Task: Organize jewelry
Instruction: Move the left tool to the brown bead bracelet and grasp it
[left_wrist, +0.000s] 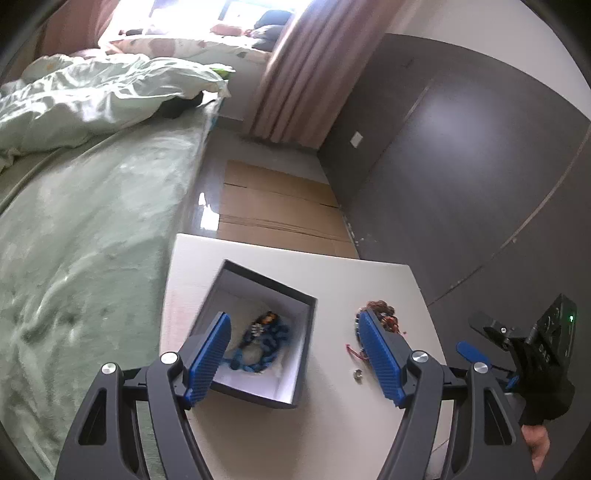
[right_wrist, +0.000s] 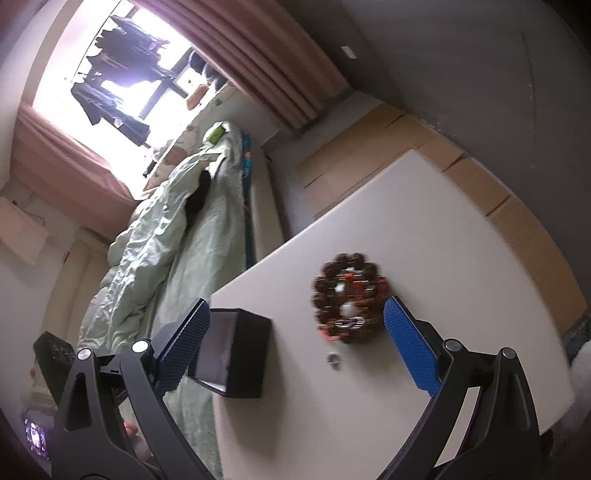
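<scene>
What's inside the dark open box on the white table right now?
The dark open box holds a blue chain-link bracelet with a small orange-and-dark charm on its white lining. The left gripper's finger covers the near-left corner.

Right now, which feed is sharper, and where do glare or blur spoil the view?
Left wrist view: sharper; blue bracelet in the box reads clearly, window blown out, glare on the floor. Right wrist view: smeared; brown bead pile and small ring blurred, window overexposed.
</scene>
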